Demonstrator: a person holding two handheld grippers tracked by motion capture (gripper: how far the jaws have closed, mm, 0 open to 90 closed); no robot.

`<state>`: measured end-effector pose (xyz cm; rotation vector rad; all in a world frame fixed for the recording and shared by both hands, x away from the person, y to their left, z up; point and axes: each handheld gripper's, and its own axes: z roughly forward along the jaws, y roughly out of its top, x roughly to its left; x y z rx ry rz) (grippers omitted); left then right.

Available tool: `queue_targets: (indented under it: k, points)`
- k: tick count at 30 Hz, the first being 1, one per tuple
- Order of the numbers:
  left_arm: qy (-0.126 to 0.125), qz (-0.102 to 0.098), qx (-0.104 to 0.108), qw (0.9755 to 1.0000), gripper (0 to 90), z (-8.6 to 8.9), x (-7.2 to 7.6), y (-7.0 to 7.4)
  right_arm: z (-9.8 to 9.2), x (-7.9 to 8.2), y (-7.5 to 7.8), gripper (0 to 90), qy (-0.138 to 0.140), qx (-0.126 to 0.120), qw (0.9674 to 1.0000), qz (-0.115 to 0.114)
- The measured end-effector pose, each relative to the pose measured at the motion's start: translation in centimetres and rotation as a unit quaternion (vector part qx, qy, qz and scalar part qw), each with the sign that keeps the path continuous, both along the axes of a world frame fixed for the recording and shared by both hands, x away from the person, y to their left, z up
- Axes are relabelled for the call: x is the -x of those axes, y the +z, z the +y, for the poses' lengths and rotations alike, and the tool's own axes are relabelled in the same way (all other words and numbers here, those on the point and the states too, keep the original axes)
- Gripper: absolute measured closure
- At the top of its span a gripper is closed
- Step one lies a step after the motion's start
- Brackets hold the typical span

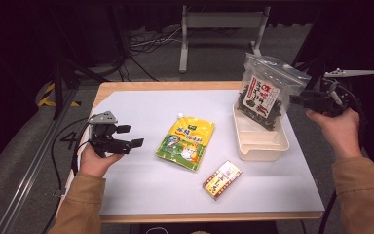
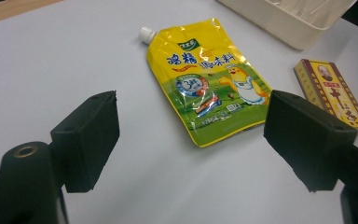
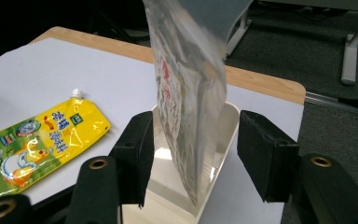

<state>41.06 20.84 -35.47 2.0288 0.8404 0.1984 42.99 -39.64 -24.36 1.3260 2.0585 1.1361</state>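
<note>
Work in hand: loading packaged foods into the cream tray (image 1: pixel 268 146).
Seaweed bag (image 1: pixel 265 92): stands upright in the tray, its foot on the tray floor and its top leaning toward the far rim.
Right gripper (image 1: pixel 297 101): jaws parted, bag between them in the right gripper view, one pad close to it, the other clear; judged released.
Left gripper (image 1: pixel 131 136): jaws wide, holding nothing, aimed at the yellow pouch (image 2: pixel 205 79).
Left to do: yellow pouch and small box (image 1: pixel 222 179) lie flat on the white mat (image 1: pixel 126 105), outside the tray.
Progress: about one third, by my judgement.

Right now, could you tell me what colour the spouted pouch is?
The spouted pouch is yellow and green with a white cap, best in the left gripper view.
</note>
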Motion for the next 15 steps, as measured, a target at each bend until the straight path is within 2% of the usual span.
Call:
queue_targets:
  k: [5,7,11,15]
  points:
    - [0.010,0.014,0.006,0.9998,17.1,-0.4,-0.2,0.0,0.3,1.4,0.2,44.0,0.009,0.016,0.9998,-0.006]
    - [0.014,0.017,0.004,0.9998,17.2,-0.6,-0.1,0.0,0.5,1.8,0.1,43.9,0.013,0.022,0.9996,-0.009]
    - [0.005,0.004,-0.013,0.9999,18.0,-0.9,-0.1,0.1,1.0,2.6,-0.2,43.9,0.025,0.023,0.9993,-0.011]
    - [0.007,0.015,-0.015,0.9998,18.2,-1.3,-0.2,0.0,1.5,3.3,-0.7,43.3,0.042,0.023,0.9987,-0.017]
